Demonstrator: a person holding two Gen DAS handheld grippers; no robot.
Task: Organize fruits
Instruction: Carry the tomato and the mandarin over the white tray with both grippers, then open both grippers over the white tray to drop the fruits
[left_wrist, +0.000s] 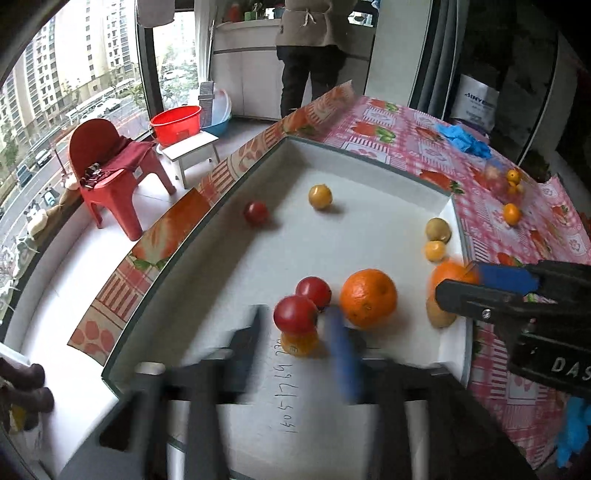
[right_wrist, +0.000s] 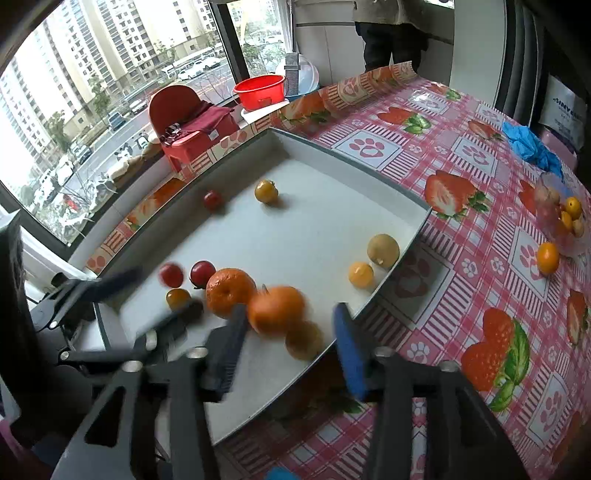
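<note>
Two sets of jaws stand wide, neither pressing anything. A red tomato (left_wrist: 295, 314) sits between the left gripper's (left_wrist: 295, 332) and a blurred orange (right_wrist: 276, 309) between the right gripper's (right_wrist: 290, 328), both over the white tray (right_wrist: 391, 195) on the worktop (right_wrist: 461, 258). Judged: fruit is being dropped in. Next, fetch the loose orange fruit (right_wrist: 547, 257) outside.

Blurred orange (right_wrist: 276, 309) between right tool (right_wrist: 291, 350) fingers.
</note>
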